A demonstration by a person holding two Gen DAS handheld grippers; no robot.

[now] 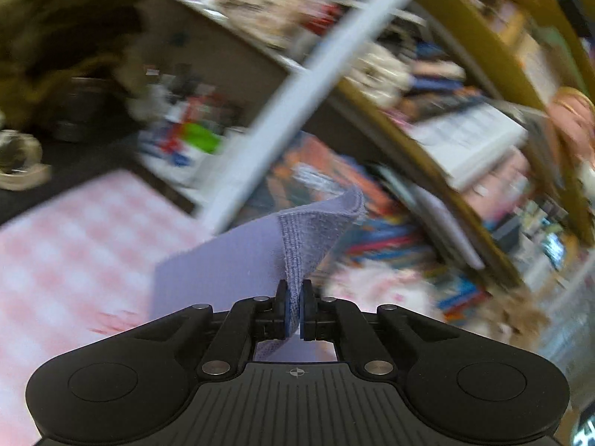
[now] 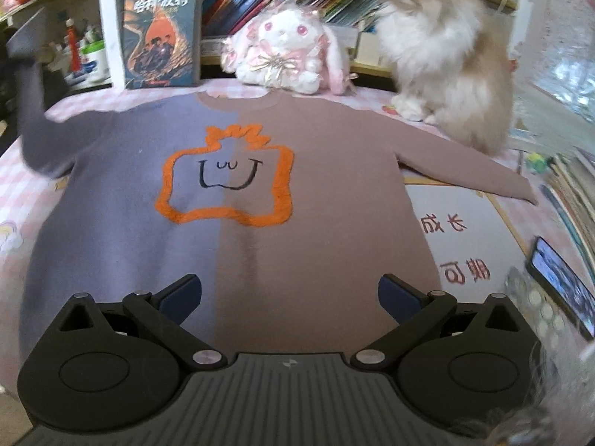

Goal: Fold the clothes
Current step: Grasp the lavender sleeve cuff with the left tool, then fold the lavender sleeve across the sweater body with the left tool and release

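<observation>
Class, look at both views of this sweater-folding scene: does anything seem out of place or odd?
Yes: a fluffy cat sits on the table at the sweater's brown sleeve, in the way of folding. The purple sleeve is lifted, pinched in the left gripper.

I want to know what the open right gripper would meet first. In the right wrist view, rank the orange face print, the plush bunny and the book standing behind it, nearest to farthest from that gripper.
Measured from the right gripper:
1. Orange face print, on the sweater's chest straight ahead.
2. Plush bunny, past the collar at the table's back.
3. Standing book, back left; about level with the bunny, so this order is uncertain.
</observation>
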